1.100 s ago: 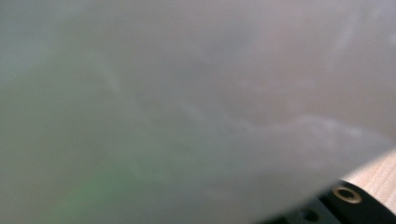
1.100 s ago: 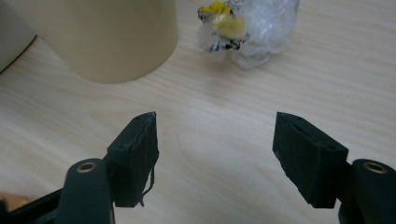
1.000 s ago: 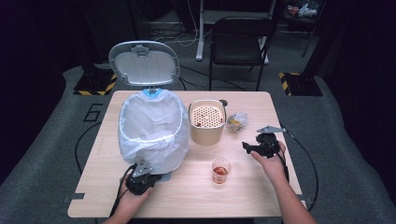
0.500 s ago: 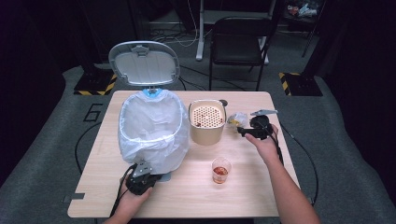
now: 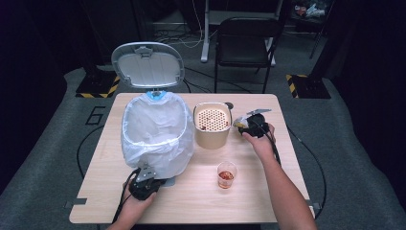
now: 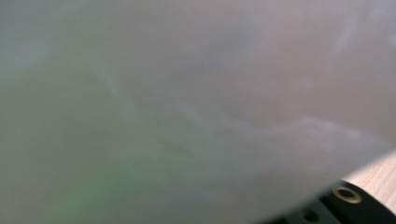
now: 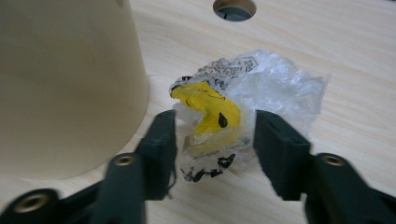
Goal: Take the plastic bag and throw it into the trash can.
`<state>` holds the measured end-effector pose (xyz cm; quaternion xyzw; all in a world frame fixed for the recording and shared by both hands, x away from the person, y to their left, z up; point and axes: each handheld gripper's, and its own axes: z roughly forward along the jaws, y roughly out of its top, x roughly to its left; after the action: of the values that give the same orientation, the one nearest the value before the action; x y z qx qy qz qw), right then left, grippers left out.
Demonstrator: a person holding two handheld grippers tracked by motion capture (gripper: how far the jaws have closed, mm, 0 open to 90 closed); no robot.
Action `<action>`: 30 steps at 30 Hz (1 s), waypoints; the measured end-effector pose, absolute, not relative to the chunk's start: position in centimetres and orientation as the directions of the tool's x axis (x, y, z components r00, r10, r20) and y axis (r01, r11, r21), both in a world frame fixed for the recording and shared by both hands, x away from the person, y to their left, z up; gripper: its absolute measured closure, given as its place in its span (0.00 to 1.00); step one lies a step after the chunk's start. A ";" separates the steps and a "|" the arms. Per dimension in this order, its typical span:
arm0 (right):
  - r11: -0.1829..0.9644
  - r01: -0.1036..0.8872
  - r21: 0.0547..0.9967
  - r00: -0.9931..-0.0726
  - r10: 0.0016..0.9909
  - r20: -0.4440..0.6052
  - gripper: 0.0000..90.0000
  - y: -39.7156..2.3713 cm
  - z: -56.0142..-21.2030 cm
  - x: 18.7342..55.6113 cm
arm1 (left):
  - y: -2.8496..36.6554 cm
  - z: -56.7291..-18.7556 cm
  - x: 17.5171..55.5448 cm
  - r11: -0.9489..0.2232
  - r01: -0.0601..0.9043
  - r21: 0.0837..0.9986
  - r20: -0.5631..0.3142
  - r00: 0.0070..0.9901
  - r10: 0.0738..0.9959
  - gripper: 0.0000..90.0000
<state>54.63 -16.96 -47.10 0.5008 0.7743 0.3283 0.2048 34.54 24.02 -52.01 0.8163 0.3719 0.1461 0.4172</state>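
High view: on the tabletop [image 5: 287, 158] a lined bin [image 5: 154, 132], a beige canister [image 5: 212, 127] and a cup [image 5: 226, 174]. The right hand-held gripper [image 5: 245, 125] has moved up from beside the cup.

Left gripper view: white bin liner [image 6: 187, 93]; left hand-held gripper clenched.

Right gripper view: crumpled clear-and-yellow wrapper [image 7: 219, 121] just beside the canister, between closing jaws of the right hand-held gripper, not yet pinched.

Left tongs [image 5: 152, 173] tips hidden under bin liner [image 5: 155, 129].

Large "6" marked on grey floor mat [image 5: 97, 116], left of table; wrapper [image 7: 219, 116] print illegible.
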 end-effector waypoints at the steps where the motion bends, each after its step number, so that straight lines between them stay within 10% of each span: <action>1: 0.286 0.645 0.709 -0.419 0.908 0.015 0.62 -16.9 -47.3 54.8 | 24.0 -52.0 34.5 -0.375 0.484 0.790 -0.072 0.681 0.728 1.00; 9: 0.316 0.628 0.711 -0.423 0.906 -0.029 0.94 -16.6 -47.1 54.4 | 24.1 -52.1 34.6 -0.370 0.485 0.792 -0.077 0.681 0.729 1.00; 30: 0.304 0.601 0.739 -0.475 0.880 0.025 0.98 -18.3 -42.8 51.1 | 24.2 -51.9 34.7 -0.402 0.459 0.792 -0.040 0.696 0.717 1.00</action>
<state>51.12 -18.26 -42.82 0.4727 0.7829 0.3531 0.1973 34.74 24.17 -51.94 0.8228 0.3574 0.1557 0.4136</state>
